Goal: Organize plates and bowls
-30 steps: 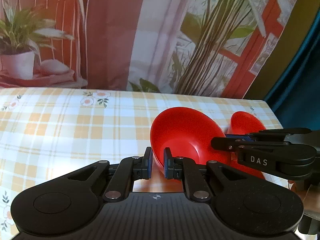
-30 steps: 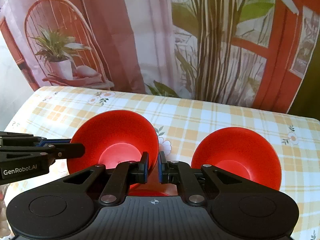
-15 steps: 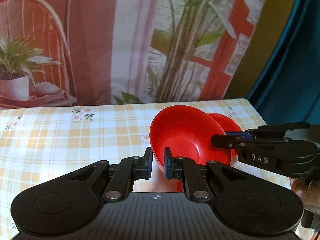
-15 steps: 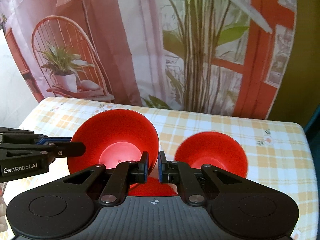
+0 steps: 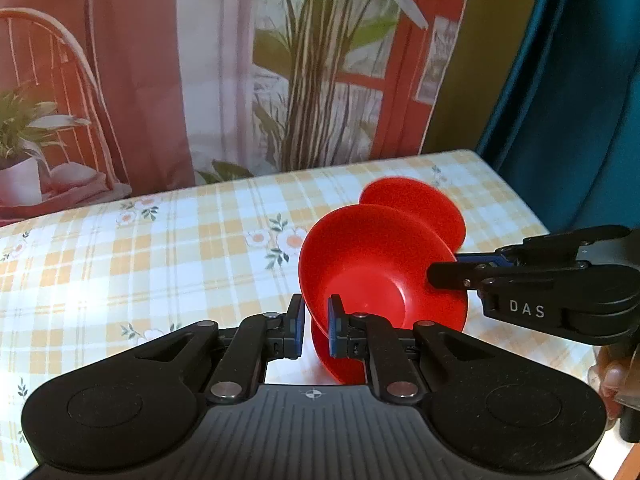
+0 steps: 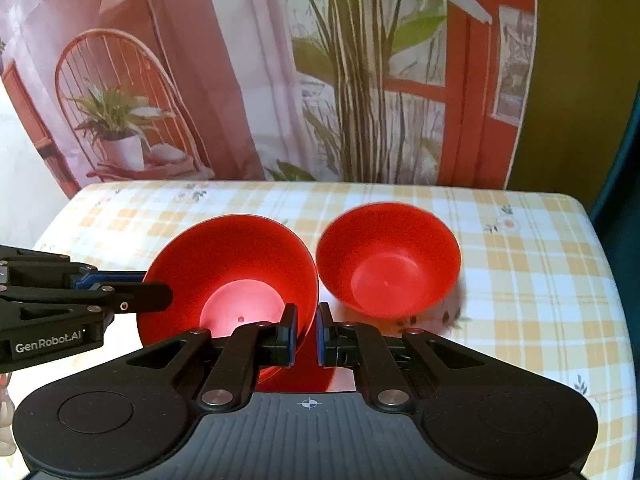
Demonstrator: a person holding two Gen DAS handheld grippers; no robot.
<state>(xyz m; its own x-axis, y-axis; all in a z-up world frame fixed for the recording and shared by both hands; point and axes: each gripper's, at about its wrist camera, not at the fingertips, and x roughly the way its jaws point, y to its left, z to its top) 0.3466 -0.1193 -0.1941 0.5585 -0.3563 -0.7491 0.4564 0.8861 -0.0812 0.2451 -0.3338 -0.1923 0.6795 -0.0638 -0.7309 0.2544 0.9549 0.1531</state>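
Note:
A red bowl [image 5: 376, 272] hangs tilted above the table, gripped at opposite sides of its rim. My left gripper [image 5: 314, 330] is shut on its near-left rim. The right gripper [image 5: 444, 270] comes in from the right and clamps the other side. In the right wrist view the same bowl [image 6: 240, 264] sits left of centre, with my right gripper [image 6: 307, 332] shut on its right rim and the left gripper [image 6: 160, 296] on its left rim. A second red bowl [image 6: 388, 260] rests on the table just beyond it, partly hidden in the left wrist view [image 5: 416, 204].
The table [image 6: 540, 280] wears a yellow checked cloth with small flowers; its right edge and far corner are close. A printed backdrop [image 5: 320, 60] of plants and a chair hangs behind. A teal curtain [image 5: 580, 100] hangs at the right. A hand [image 5: 608, 380] holds the right gripper.
Both grippers have carried the held bowl together, pulling back from the second bowl, which now looks smaller and farther. The left gripper has rolled, and the table's far right corner has come into view.

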